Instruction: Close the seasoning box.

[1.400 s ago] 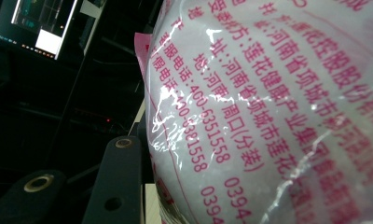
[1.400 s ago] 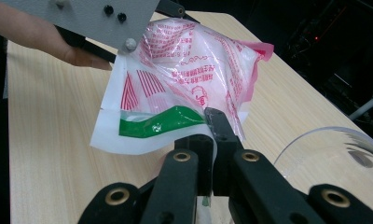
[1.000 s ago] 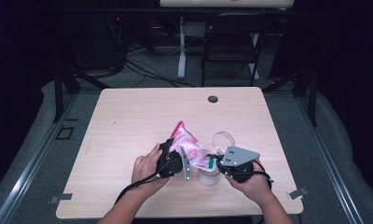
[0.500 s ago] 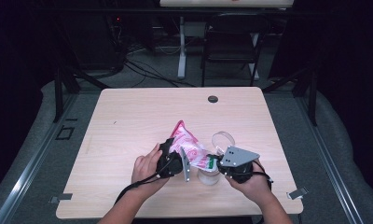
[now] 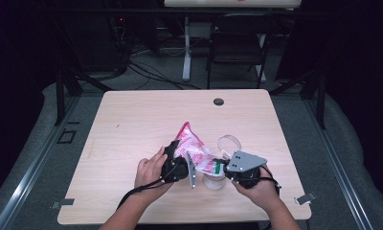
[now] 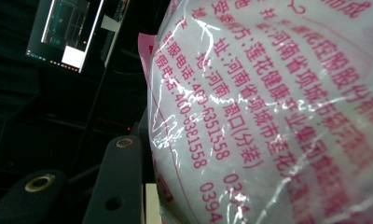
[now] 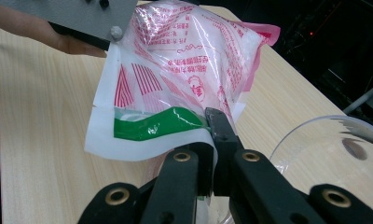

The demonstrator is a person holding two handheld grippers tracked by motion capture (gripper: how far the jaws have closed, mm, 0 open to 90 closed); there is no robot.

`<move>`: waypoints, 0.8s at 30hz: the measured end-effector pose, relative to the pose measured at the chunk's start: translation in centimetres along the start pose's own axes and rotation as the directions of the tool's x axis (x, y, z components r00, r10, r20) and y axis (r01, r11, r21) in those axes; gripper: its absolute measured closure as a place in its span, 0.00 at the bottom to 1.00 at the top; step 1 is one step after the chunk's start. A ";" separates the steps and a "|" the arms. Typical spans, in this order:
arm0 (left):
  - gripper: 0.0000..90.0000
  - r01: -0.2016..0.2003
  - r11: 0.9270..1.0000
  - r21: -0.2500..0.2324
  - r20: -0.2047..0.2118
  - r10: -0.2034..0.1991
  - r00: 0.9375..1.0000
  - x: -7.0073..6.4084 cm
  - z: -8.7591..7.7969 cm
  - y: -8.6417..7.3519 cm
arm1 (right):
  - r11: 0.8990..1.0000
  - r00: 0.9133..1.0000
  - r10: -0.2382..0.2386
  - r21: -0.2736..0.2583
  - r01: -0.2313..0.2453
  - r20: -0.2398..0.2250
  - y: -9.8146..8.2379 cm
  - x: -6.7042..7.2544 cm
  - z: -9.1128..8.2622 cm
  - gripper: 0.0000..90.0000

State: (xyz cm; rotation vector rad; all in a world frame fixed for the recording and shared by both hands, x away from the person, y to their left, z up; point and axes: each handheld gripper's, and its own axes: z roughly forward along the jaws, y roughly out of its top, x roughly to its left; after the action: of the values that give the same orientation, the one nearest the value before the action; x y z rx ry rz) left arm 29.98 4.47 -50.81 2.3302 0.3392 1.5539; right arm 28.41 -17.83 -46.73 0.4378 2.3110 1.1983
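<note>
You had the bag [image 5: 194,151] up off the surface [image 5: 132,124] with both tools on it, tipped so its lower corner sat right above the clear cup [image 5: 214,181], and the other clear container [image 5: 229,143] stood just behind the cup. So my read is you were at the pouring stage, not past it.

Your left tool [image 5: 187,165] was up against the bag's fat middle on the side away from the cup. From the left gripper view all I got was white filling pressed behind printed plastic [image 6: 268,116] and 1 black jaw beside it, so I couldn't tell whether that tool was clamped or just propping the bag.

Your right tool [image 7: 211,135] was easier: both jaws were closed on the bag's bottom edge [image 7: 147,126] by the green stripe, directly above the cup, pinching the film flat.

Done, as far as I could judge: bag lifted, angled, lined up over the cup. Left: actually getting the stuff out. The bag looked nearly full, and I couldn't see anything white in the cup. I also couldn't make out an opening at that lower corner, so either it needed cutting or it was hidden behind your right tool.
</note>
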 end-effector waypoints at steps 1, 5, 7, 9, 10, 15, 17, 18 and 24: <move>0.66 -0.001 1.000 -0.002 -0.001 0.001 1.000 0.0 0.0 0.0 | 1.000 1.000 -0.001 0.001 0.001 0.001 0.0 0.0 0.0 1.00; 0.66 -0.005 1.000 -0.009 -0.003 0.005 1.000 0.0 -0.1 0.1 | 1.000 1.000 0.001 0.002 -0.001 0.004 -0.1 0.0 -0.1 1.00; 0.66 -0.007 1.000 -0.015 -0.005 0.007 1.000 0.0 -0.1 0.3 | 1.000 1.000 0.001 0.000 -0.001 0.007 -0.1 0.0 -0.2 1.00; 0.66 -0.011 1.000 -0.015 -0.006 0.011 1.000 0.1 -0.1 0.4 | 1.000 1.000 0.003 0.000 -0.003 0.011 -0.1 0.0 -0.3 1.00; 0.66 -0.015 1.000 -0.019 -0.004 0.015 1.000 0.0 0.0 0.4 | 1.000 1.000 0.003 0.003 -0.003 0.014 -0.2 0.0 -0.4 1.00; 0.66 -0.027 0.999 -0.032 -0.009 0.027 1.000 0.0 -0.1 0.7 | 1.000 1.000 0.013 0.002 -0.013 0.019 -0.4 0.0 -0.6 1.00; 0.66 -0.028 0.999 -0.034 -0.008 0.028 1.000 0.0 -0.1 0.8 | 1.000 1.000 0.014 0.003 -0.014 0.022 -0.5 0.0 -0.7 1.00; 0.66 -0.030 0.999 -0.037 -0.012 0.030 0.999 0.0 -0.1 0.8 | 1.000 1.000 0.017 0.001 -0.017 0.022 -0.5 0.1 -0.7 1.00; 0.66 -0.039 0.998 -0.043 -0.007 0.039 0.999 -0.1 -0.1 0.9 | 1.000 0.999 0.025 0.008 -0.025 0.029 -0.8 0.2 -0.7 1.00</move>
State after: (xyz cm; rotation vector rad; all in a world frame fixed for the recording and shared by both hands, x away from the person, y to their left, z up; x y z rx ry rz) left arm 29.90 3.62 -50.55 2.3127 0.2607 1.5705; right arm 27.80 -18.66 -47.04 0.4846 2.2930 1.1871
